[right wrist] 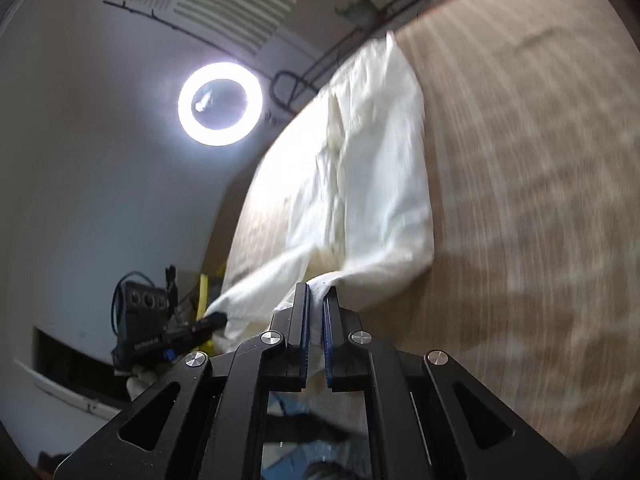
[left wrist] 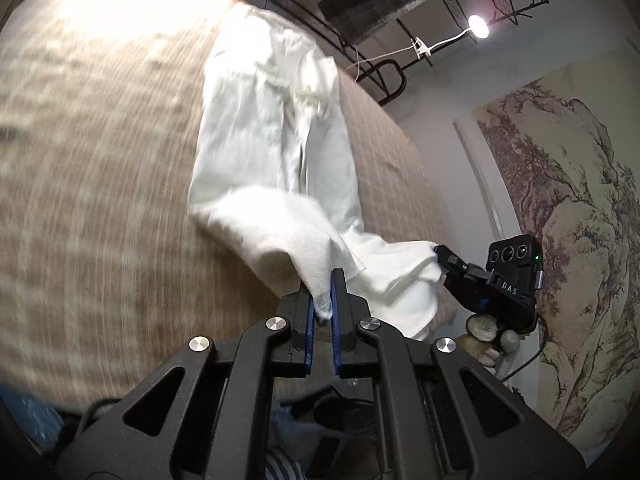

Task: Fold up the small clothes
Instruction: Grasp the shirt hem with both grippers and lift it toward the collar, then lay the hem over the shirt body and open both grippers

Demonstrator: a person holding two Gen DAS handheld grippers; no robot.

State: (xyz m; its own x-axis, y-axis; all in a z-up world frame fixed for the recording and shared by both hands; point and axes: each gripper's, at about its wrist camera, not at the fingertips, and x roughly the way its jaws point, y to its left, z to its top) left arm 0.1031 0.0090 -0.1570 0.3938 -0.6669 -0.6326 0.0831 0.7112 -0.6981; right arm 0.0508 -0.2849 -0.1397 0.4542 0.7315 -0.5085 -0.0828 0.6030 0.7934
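A white garment (left wrist: 272, 152) lies stretched along a brown woven surface (left wrist: 100, 160). My left gripper (left wrist: 323, 280) is shut on one near corner of the garment, with cloth bunched between its blue pads. My right gripper (right wrist: 317, 294) is shut on the other near corner of the garment (right wrist: 372, 168). The right gripper also shows in the left wrist view (left wrist: 442, 258), pinching the cloth's edge at the right. The left gripper shows in the right wrist view (right wrist: 216, 318), low at the left, on the cloth's other corner. Both corners are lifted slightly off the surface.
The woven surface (right wrist: 520, 200) stretches wide on both sides of the garment. A ring light (right wrist: 220, 104) shines at the left, and a small lamp (left wrist: 478, 26) at the back. A painted wall hanging (left wrist: 560, 200) is at the right. Black metal rails (left wrist: 384, 76) run behind the surface.
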